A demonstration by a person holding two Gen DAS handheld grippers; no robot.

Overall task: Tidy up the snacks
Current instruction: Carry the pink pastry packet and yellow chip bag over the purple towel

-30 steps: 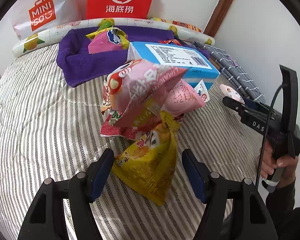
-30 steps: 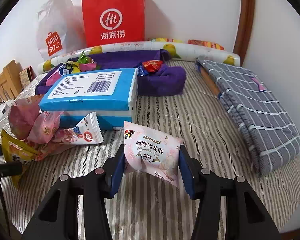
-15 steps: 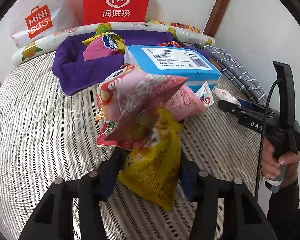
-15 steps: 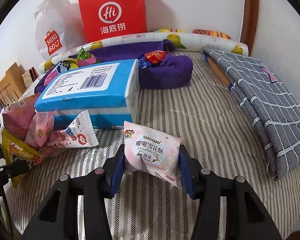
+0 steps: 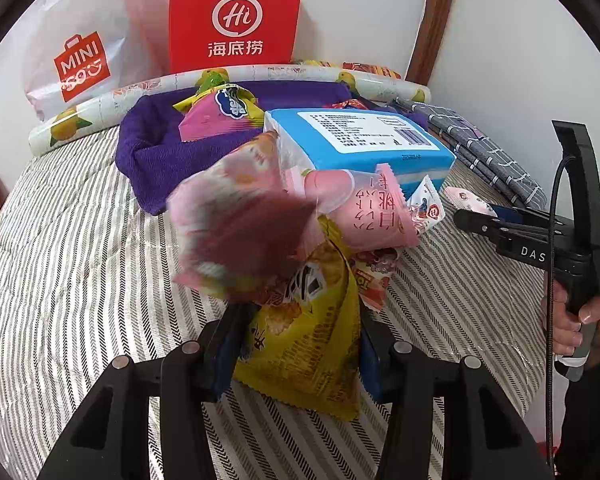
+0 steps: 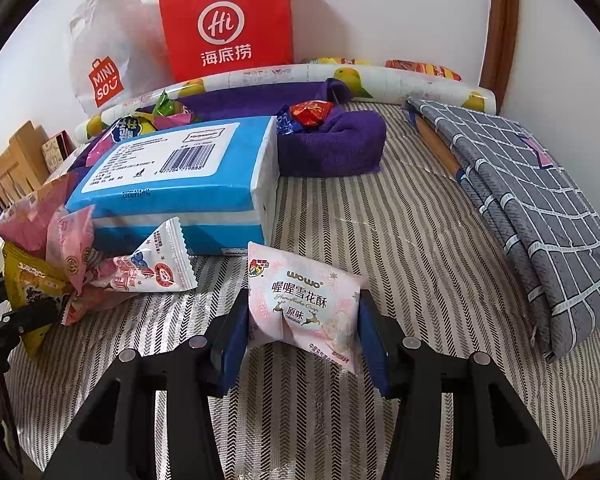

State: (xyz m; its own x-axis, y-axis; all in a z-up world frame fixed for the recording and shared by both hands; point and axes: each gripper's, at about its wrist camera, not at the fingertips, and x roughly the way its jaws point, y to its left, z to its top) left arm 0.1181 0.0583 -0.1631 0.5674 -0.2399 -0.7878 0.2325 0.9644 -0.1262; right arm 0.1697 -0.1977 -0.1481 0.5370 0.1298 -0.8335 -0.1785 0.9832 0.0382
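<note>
On a striped bed (image 6: 400, 248) against a white wall, we hold two grippers over a scatter of snacks. Our left gripper (image 5: 296, 344) has its jaws clenched on a yellow packet (image 5: 304, 344), which stands tilted between the blue pads, its lower corner over the bedcover. Against the packet's top leans a blurred pink bag (image 5: 240, 220), and beside that a paler pink packet (image 5: 364, 212) with red lettering; whether the blurred bag rests on the bed we cannot tell.

Our right gripper (image 6: 300, 324) grips a pale pink wafer packet (image 6: 300, 304), its jaws pressed to both sides of it, near the middle of the bed. Seen from the left wrist, this gripper reaches in from the bed's right edge, a hand (image 5: 572, 320) around its grip.

Just behind the wafer packet lies a blue tissue pack (image 6: 176, 184), label up. A small white-and-red sachet (image 6: 156, 268) touches its front face, and the pink and yellow snacks crowd its left end. Behind the pack a purple towel (image 6: 332, 144) carries more wrapped sweets: a red one (image 6: 308, 112) at its right, a pink-and-blue one (image 5: 220, 116) and a green one (image 6: 164, 104) at its left.

Along the head of the bed runs a fruit-printed roll (image 6: 380, 80). A red paper bag (image 6: 228, 20) and a white plastic bag (image 6: 100, 64) stand against the wall behind it. A folded grey checked cloth (image 6: 540, 200) lies along the right edge.
</note>
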